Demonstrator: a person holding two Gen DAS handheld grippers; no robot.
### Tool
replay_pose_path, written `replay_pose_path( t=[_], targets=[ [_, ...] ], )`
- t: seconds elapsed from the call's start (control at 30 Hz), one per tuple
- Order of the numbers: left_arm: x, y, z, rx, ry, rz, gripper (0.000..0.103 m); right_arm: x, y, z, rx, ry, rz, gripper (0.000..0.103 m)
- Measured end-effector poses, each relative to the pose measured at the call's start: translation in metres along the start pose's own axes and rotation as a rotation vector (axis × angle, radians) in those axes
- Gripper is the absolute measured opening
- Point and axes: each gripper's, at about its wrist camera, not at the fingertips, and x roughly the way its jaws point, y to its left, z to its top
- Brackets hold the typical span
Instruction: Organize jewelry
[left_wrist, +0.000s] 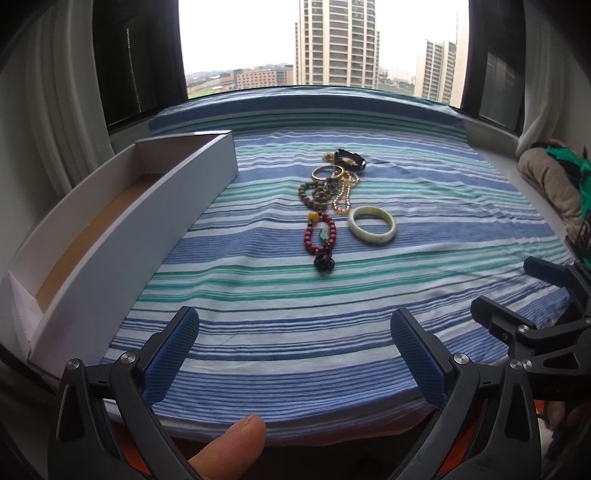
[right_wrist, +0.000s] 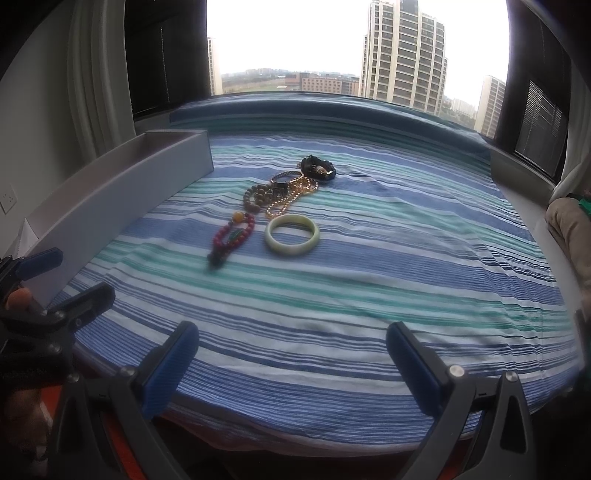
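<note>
step: start of sorting, nothing picked up yet, both tools back at the near edge of the striped cloth (left_wrist: 295, 332)
left gripper (left_wrist: 294, 352): jaws spread wide, nothing between the blue pads, a fingertip (left_wrist: 236, 439) of the person shows under it
right gripper (right_wrist: 291, 363): jaws spread wide too, empty, hovering over the cloth's near edge
jewelry: all still on the cloth, mid-surface, well apart from both grippers
pale bangle (right_wrist: 291, 234): lies flat, alone, nearest on the right of the pile
red bead bracelet (left_wrist: 320, 233): just beside the bangle on its left, dark tassel end (left_wrist: 324, 263) pointing toward the grippers
brown bead bracelet (left_wrist: 314, 192): behind the red one, tangled with the gold chain (left_wrist: 345, 195)
gold bangle (left_wrist: 327, 171): overlaps the chain cluster
black watch-like piece (left_wrist: 351, 158): farthest back, type unclear
white box (left_wrist: 122, 236): long open tray at the left edge of the cloth, looks empty, far end hidden in the right view
next move, my guess: reach forward for 1 loose piece, bangle or red bracelet easiest since they sit clear of the tangle, close on the rim, carry left to the box
watch for: chain and brown beads are interlocked, pulling 1 may drag the other
</note>
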Motion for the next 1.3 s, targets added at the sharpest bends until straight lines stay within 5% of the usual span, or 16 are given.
replay_pose_path(
  t=[0.9,1.3],
  targets=[
    [-0.0013,-0.0025,-0.0004,0.022,-0.019,0.048,0.103,-0.0002,0.0019,-0.0022,-0.002,-0.001,0.001,0.103],
    [0.0030,0.0063,-0.0023,-0.011,0.015,0.013,0.103,0.0011,0.0018,-0.0037,-0.001,0.002,0.001,0.103]
  ],
)
